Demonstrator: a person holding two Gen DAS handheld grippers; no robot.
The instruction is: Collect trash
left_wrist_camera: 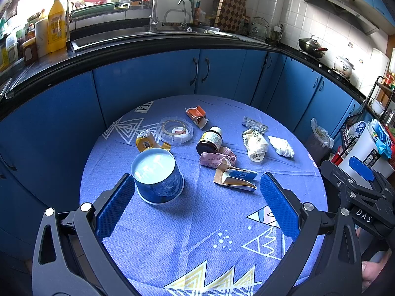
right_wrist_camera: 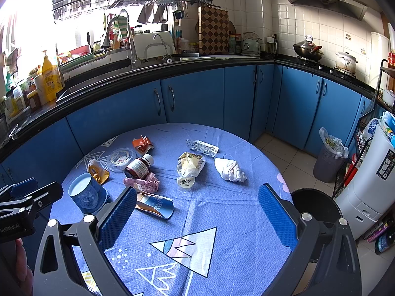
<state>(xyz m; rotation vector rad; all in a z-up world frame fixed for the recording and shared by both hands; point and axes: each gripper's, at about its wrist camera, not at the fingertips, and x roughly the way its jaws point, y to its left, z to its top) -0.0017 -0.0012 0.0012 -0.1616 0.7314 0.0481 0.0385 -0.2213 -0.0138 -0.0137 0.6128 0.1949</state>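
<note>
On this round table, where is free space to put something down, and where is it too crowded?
Free: the near half of the tablecloth, between both open grippers and the flattened blue carton. Crowded: the middle band from the blue cup past the brown bottle to the white tissue.

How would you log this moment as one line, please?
left gripper: open, empty | right gripper: open, empty | trash on table: uncollected | blue cup: upright

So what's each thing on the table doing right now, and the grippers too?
left gripper: open, holding nothing
right gripper: open, holding nothing
blue cup: upright
brown bottle: lying on its side, cap on
white tissue: crumpled
blue carton: flattened, torn
orange carton: crushed
clear lid: lying flat
</note>
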